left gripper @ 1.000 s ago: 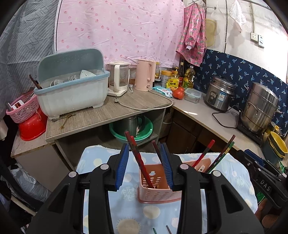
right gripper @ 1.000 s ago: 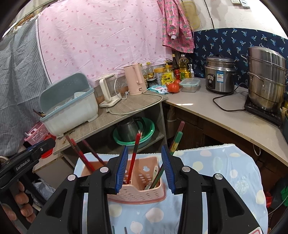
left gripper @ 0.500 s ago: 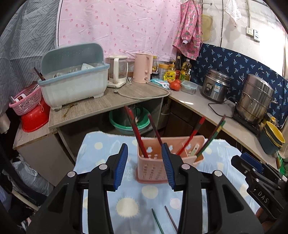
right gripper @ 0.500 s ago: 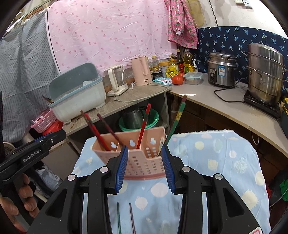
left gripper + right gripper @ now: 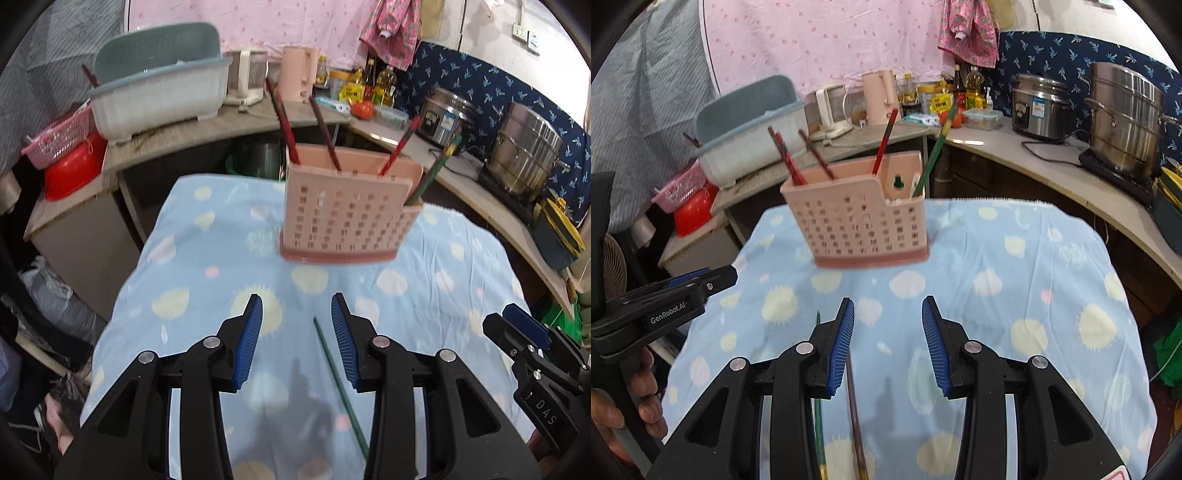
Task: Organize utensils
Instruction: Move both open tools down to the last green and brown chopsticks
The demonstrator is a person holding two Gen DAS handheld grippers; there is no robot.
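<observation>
A pink perforated utensil holder (image 5: 347, 214) stands on the blue patterned cloth (image 5: 207, 288), with several red, dark and green chopsticks upright in it; it also shows in the right wrist view (image 5: 860, 218). A green chopstick (image 5: 338, 384) lies on the cloth, between and under my left gripper's (image 5: 296, 339) open, empty jaws. In the right wrist view a green chopstick (image 5: 819, 406) and a dark chopstick (image 5: 855, 413) lie under the left finger of my right gripper (image 5: 888, 339), which is open and empty. Both grippers are well short of the holder.
Behind the cloth are a counter with a grey-blue dish rack (image 5: 159, 92), kettles (image 5: 299, 77), bottles, a rice cooker (image 5: 443, 114) and steel pots (image 5: 528, 158). A pink basket and a red bowl (image 5: 70, 166) sit at the left. The other gripper (image 5: 661, 306) shows at each view's edge.
Both grippers have pulled back from the holder and lowered toward the near cloth. The holder now stands farther off, and the loose chopsticks lie by the fingertips.
</observation>
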